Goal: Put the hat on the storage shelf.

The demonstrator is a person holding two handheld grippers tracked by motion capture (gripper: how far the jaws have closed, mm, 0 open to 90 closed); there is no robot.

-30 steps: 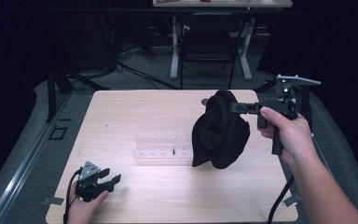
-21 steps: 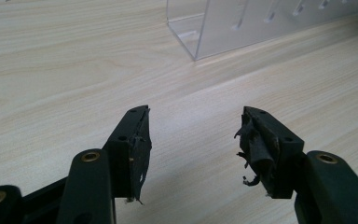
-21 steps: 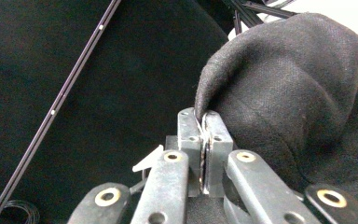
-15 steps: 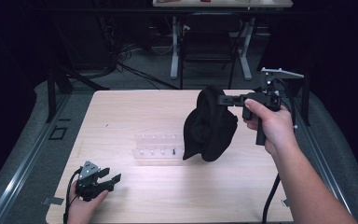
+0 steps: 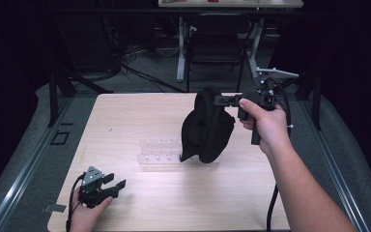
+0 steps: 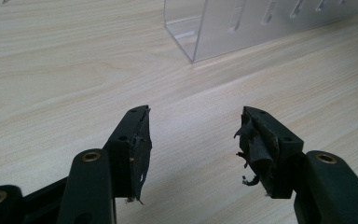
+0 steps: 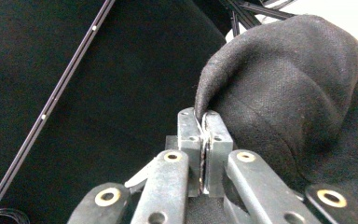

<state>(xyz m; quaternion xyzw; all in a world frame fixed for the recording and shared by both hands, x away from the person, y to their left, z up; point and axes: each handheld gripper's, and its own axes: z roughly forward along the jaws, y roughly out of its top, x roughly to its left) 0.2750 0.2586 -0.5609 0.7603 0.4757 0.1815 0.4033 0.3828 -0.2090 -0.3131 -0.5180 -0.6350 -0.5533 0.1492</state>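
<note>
A black cloth bag [image 5: 206,126] hangs in the air above the table's middle, its lower end just over the clear plastic rack [image 5: 160,152]. My right gripper [image 5: 217,100] is shut on the bag's top edge; in the right gripper view the jaws pinch a fold of the black cloth [image 7: 289,93] at the right gripper [image 7: 204,122]. My left gripper [image 5: 116,184] rests low at the table's front left, open and holding nothing. In the left gripper view the left gripper [image 6: 193,135] stands wide apart over bare wood, with the clear rack's [image 6: 223,28] corner ahead.
The wooden table [image 5: 140,116] has bare room at the left and front. A black cable [image 5: 270,208] trails down from the right hand. Dark floor, a chair and table legs [image 5: 181,53] lie beyond the far edge.
My right gripper has carried the black bag leftward and slightly down toward the clear rack. The left gripper has stayed put.
</note>
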